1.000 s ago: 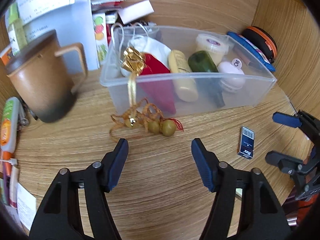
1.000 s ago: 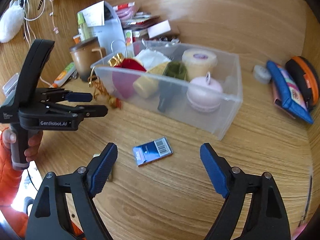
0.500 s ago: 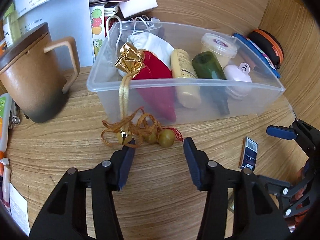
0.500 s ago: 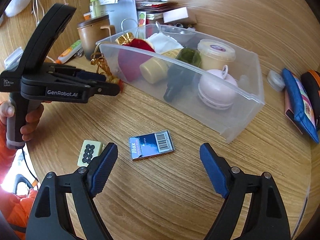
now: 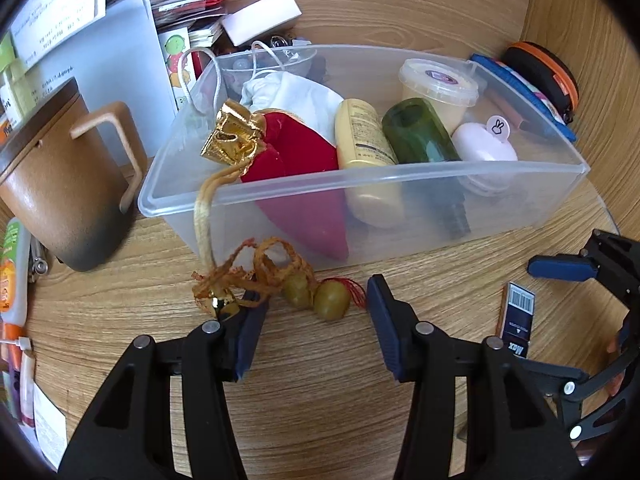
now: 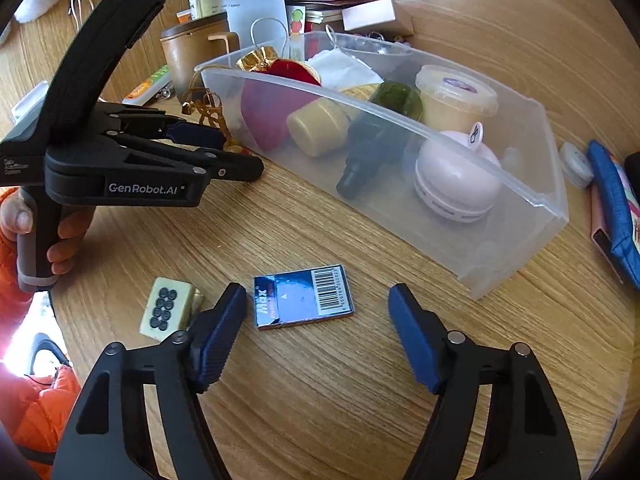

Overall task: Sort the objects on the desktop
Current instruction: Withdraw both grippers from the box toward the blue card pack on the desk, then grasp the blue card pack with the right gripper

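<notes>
A clear plastic bin (image 5: 400, 216) (image 6: 516, 236) holds a red velvet pouch (image 5: 304, 168), a cream tube, a green bottle (image 5: 424, 140), a pink round case and a lidded cup. The pouch's gold cord with bells and green beads (image 5: 316, 296) hangs out onto the desk. My left gripper (image 5: 316, 328) is open with its fingertips on either side of the beads and cord. My right gripper (image 6: 316, 336) is open just short of a blue box marked Max (image 6: 304, 296), which also shows in the left wrist view (image 5: 518, 320). A mahjong tile (image 6: 164, 308) lies left of it.
A brown mug (image 5: 60, 184) stands left of the bin. A white box with papers (image 5: 100, 40) and packets stands behind it. A blue pouch (image 6: 616, 216) and an orange-rimmed case (image 5: 548, 76) lie to the right. The wooden desk has a curved wall around it.
My left gripper moved forward until its fingertips flank the beads and cord. My right gripper moved closer to the blue box; the mahjong tile came into view.
</notes>
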A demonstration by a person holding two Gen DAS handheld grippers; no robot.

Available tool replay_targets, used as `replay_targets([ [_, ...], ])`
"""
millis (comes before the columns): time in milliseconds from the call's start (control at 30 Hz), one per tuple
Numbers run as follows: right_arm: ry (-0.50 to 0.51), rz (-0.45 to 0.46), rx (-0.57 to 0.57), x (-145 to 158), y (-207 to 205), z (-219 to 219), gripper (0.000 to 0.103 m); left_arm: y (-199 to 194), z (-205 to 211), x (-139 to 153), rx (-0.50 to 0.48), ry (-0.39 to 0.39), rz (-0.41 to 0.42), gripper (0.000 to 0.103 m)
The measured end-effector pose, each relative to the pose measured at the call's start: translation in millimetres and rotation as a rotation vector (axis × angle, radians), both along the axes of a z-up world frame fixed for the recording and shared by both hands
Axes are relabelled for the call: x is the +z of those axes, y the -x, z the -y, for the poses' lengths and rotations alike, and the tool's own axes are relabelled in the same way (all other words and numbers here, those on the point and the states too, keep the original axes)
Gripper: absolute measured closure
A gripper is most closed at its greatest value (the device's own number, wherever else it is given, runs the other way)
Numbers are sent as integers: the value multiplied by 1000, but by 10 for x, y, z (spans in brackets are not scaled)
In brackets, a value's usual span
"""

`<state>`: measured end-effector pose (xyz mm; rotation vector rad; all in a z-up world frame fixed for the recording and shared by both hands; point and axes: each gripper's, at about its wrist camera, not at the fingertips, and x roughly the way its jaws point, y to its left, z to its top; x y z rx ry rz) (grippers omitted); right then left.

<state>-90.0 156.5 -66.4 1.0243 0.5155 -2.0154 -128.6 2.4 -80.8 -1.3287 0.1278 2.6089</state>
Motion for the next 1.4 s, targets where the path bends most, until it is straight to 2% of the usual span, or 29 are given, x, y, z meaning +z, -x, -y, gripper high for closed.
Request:
replay_targets([
  [267, 6, -6, 9, -7, -2, 7, 36, -25, -4, 1, 27, 8, -15, 56],
  [333, 9, -8, 15, -3, -12, 20, 42, -28, 7, 7, 38, 10, -18, 63],
  [400, 12, -11, 23, 4, -28, 38, 52, -36, 34, 16, 42, 1, -15, 64],
  [467, 14, -11, 32, 8, -45, 51, 57, -43, 27, 18, 41, 4, -16, 65],
  [633, 16, -9, 8, 6, -59, 50, 57, -78, 35, 34, 30, -5, -11, 73],
  [967, 60, 45, -33, 59, -125, -47, 57, -159, 141, 70, 56, -77, -8, 73],
  [1400, 104, -16, -54, 349, -350, -127, 57, -500, 269, 307, 52, -117, -83, 73],
])
